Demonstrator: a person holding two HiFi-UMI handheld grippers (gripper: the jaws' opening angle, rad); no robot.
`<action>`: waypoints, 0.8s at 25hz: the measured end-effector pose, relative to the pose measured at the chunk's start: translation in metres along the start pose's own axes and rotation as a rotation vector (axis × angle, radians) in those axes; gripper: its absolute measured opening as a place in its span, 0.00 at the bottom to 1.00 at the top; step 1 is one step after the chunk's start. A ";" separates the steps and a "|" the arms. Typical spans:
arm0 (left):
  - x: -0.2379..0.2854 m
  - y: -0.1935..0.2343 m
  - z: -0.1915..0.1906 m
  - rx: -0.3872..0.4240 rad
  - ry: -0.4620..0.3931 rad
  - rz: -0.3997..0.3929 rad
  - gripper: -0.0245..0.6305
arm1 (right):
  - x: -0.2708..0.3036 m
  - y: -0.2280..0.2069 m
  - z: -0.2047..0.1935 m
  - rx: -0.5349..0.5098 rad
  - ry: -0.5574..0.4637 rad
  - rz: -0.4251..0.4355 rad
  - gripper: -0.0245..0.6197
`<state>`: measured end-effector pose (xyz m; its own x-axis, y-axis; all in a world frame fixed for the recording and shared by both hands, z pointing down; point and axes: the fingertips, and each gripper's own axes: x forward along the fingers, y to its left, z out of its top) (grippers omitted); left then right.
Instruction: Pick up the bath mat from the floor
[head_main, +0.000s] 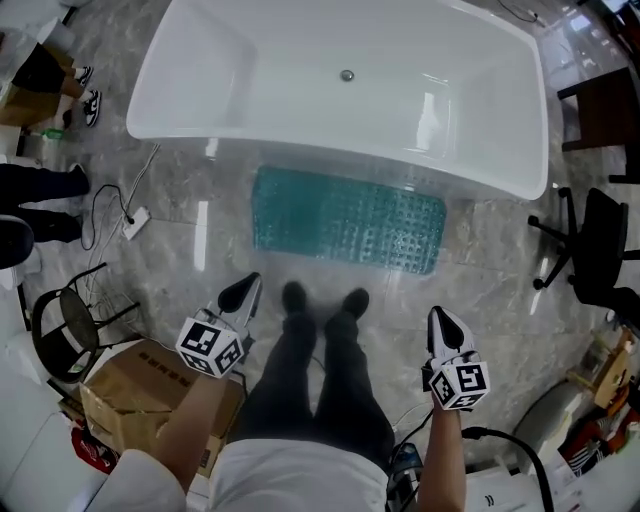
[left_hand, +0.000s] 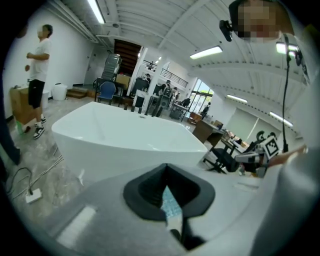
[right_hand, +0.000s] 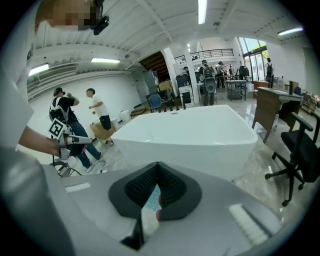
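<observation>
A teal, bumpy bath mat (head_main: 348, 219) lies flat on the grey marble floor in front of the white bathtub (head_main: 340, 80). My left gripper (head_main: 240, 293) hangs shut and empty at the lower left, short of the mat. My right gripper (head_main: 443, 325) is shut and empty at the lower right, also short of the mat. In the left gripper view the closed jaws show a sliver of the mat (left_hand: 170, 202) through their gap, with the bathtub (left_hand: 125, 135) behind. The right gripper view shows the same: closed jaws, a teal strip of the mat (right_hand: 151, 196), and the bathtub (right_hand: 195, 132).
My shoes (head_main: 322, 300) stand just before the mat. A cardboard box (head_main: 150, 390) and a black wire chair (head_main: 65, 325) are at the left, with a power strip (head_main: 135, 221) and cable. Black office chairs (head_main: 595, 250) stand at the right. People (right_hand: 97, 117) stand further off.
</observation>
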<state>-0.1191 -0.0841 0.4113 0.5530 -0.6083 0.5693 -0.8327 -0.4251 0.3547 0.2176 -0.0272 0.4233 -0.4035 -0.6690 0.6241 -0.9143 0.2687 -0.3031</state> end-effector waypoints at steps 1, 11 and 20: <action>0.008 0.005 -0.006 -0.003 0.002 0.007 0.04 | 0.012 -0.006 -0.007 -0.011 0.009 -0.002 0.04; 0.074 0.060 -0.081 -0.005 0.025 0.032 0.04 | 0.099 -0.057 -0.063 0.034 -0.004 0.009 0.05; 0.150 0.116 -0.178 -0.003 0.049 0.033 0.04 | 0.180 -0.119 -0.162 0.098 0.011 -0.040 0.05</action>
<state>-0.1375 -0.1052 0.6698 0.5232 -0.5888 0.6161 -0.8508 -0.4029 0.3374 0.2480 -0.0674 0.6884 -0.3673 -0.6701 0.6450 -0.9222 0.1721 -0.3463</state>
